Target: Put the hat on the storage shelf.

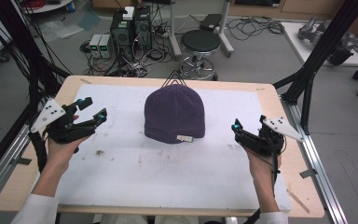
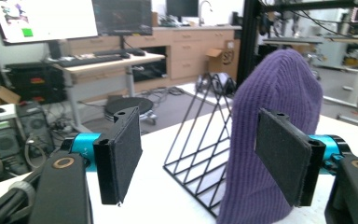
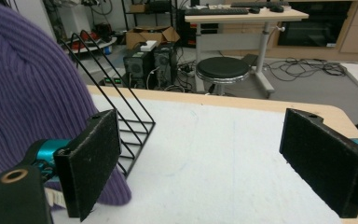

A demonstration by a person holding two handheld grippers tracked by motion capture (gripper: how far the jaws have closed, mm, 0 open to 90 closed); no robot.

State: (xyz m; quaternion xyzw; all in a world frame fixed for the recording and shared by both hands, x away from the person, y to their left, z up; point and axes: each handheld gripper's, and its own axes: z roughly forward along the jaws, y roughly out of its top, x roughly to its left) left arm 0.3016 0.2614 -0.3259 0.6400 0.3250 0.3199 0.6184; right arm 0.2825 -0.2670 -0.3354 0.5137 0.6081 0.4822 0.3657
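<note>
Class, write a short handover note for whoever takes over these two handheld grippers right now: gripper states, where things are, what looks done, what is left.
Left gripper: open, holding nothing, left of the hat.
Right gripper: open, holding nothing, right of the hat.
Purple ribbed knit hat: draped over the black triangular wire stand, mid-table on the white mat, small label at its near hem.
Done, seemingly: hat sits on the stand, both grippers clear of it.
Left: hard to judge; perhaps just check the hat sits straight.

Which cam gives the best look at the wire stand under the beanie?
The left gripper view: the black wire stand shows its triangular side and base beside the purple beanie. The right gripper view shows part of it behind the beanie. The high view shows just its tips above the beanie.
</note>
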